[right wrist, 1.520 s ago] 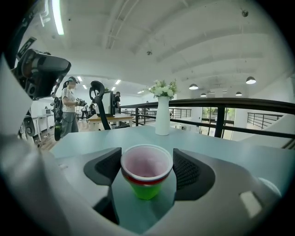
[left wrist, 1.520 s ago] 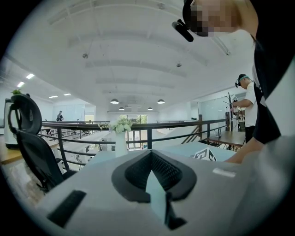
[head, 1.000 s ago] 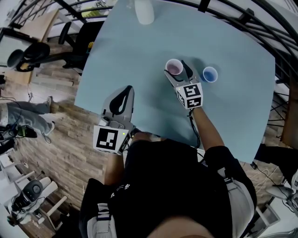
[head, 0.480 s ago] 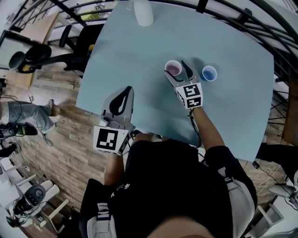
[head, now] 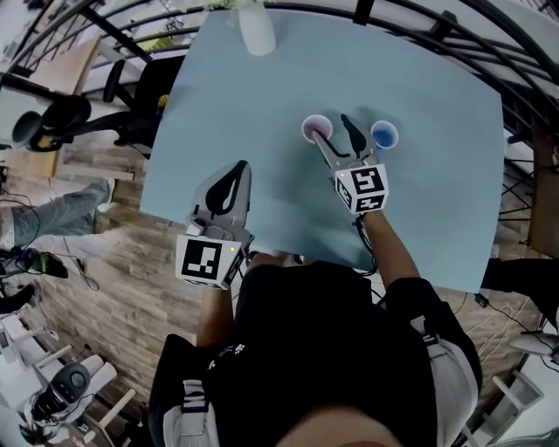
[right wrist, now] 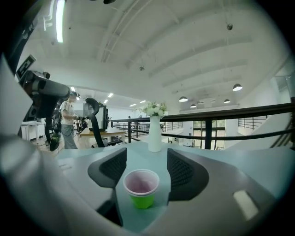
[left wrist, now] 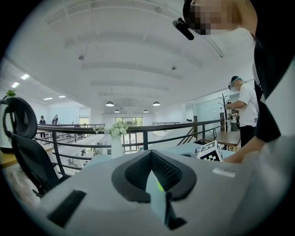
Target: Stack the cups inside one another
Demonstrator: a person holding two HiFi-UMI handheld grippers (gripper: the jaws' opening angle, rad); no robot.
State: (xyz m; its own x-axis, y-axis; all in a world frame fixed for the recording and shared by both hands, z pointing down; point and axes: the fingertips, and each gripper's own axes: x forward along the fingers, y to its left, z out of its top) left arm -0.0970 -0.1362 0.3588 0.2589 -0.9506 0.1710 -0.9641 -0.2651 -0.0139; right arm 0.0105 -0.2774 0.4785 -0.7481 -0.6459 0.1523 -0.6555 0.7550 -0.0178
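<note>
A green cup with a pink inside (head: 316,129) stands upright on the light blue table (head: 437,192). A blue cup (head: 384,135) stands to its right. My right gripper (head: 335,131) hovers between and just short of them. In the right gripper view the green cup (right wrist: 141,188) shows in the gap ahead of my right gripper (right wrist: 142,167). Its jaws are closing, and no pad touches the cup. My left gripper (head: 237,168) rests shut and empty at the table's near left edge. The left gripper view shows my left gripper (left wrist: 152,157) with pads together.
A white vase (head: 255,26) with flowers stands at the table's far edge, and it shows as the vase (right wrist: 154,133) straight ahead of the right gripper. A black railing (right wrist: 221,120) runs behind the table. An office chair (head: 122,65) and a person (head: 44,205) are on the floor at left.
My right gripper has lifted off the table and drawn slightly back from the green cup, with its jaws a little narrower. Both cups and my left gripper stay put.
</note>
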